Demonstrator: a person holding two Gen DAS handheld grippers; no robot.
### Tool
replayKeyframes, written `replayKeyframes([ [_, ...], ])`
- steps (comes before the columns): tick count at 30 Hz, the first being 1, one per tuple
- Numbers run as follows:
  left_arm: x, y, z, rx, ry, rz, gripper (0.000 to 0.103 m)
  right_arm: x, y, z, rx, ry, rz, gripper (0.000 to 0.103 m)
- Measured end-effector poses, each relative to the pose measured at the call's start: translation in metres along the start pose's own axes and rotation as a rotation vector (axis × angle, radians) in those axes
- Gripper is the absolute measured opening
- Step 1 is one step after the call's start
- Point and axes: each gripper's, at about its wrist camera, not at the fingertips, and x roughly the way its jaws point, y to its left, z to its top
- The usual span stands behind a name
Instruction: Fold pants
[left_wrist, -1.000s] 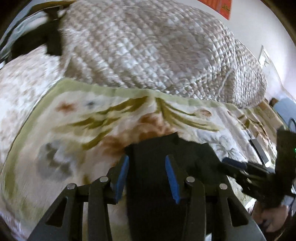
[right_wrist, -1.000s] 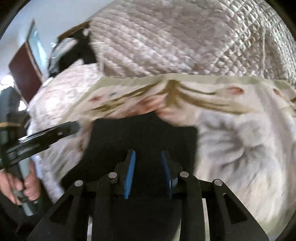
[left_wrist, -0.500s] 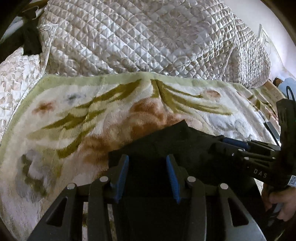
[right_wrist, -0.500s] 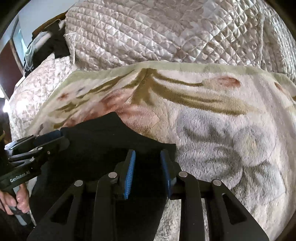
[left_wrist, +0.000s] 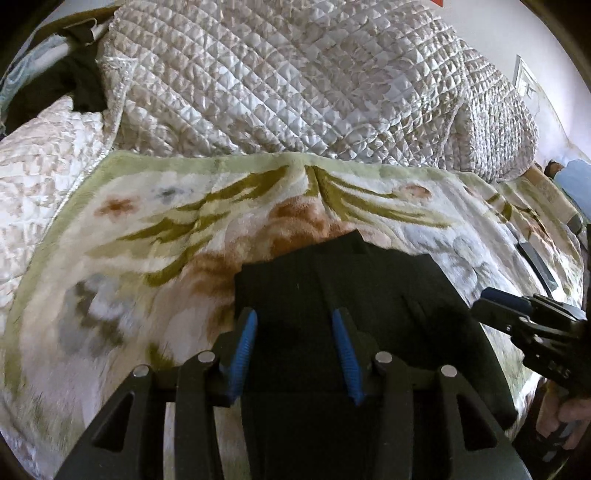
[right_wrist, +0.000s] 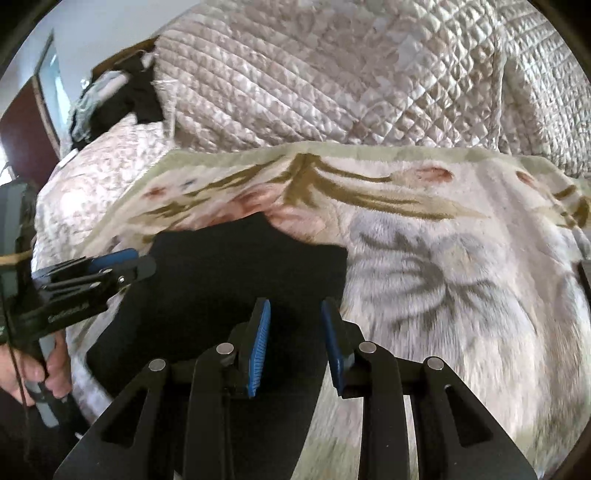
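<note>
From the left wrist camera, your left gripper (left_wrist: 295, 350) hangs over the near part of the black pants (left_wrist: 332, 295), which lie on the flowered blanket (left_wrist: 147, 240) in front of the quilted cover (left_wrist: 295, 81). Its blue fingers (left_wrist: 243, 350) stand partly spread with dark cloth between them; whether the pads actually bite on the fabric cannot be told from here, so check that before you pull. The far edge of the pants shows a small peak near the middle, so the layers are not yet square. Keep this gripper low and lay the cloth down rather than dropping it. At the right edge of this view, the right gripper (left_wrist: 495, 299) reaches toward the pants' right side.

From the right wrist camera, your right gripper (right_wrist: 295, 343) sits at the right-hand edge of the pants (right_wrist: 240, 280), fingers (right_wrist: 258, 347) also partly spread, the black cloth running under and between them; again a firm pinch cannot be confirmed. The jaws are opening slightly. The left gripper (right_wrist: 133, 264) shows at the left, over the garment's far-left corner, held by a hand (right_wrist: 33, 373).

Move both grippers together and level, so the folded edge lands straight across the blanket. Judging by the bunched centre, smooth that peak flat before making the next fold.
</note>
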Motion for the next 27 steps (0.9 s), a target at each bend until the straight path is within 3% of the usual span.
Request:
replayKeyframes([
  [7,-0.022,0.004,-0.037,-0.011,0.017,0.031,0.039,-0.005,0.021,-0.038,-0.058,0.052,0.016,0.029],
  [12,-0.028,0.01,-0.054,-0.032,0.022,0.019,0.04,-0.005,0.025,-0.039,-0.086,0.06,-0.004,0.029],
  [20,-0.031,0.027,-0.056,-0.099,0.038,-0.002,0.04,-0.017,0.01,-0.041,-0.021,0.069,0.013,0.029],
  [23,-0.028,0.041,-0.053,-0.144,0.052,0.018,0.04,-0.018,-0.007,-0.037,0.037,0.074,-0.011,0.034],
  [27,-0.028,0.05,-0.047,-0.184,0.048,0.011,0.04,-0.017,-0.024,-0.028,0.121,0.073,0.033,0.034],
])
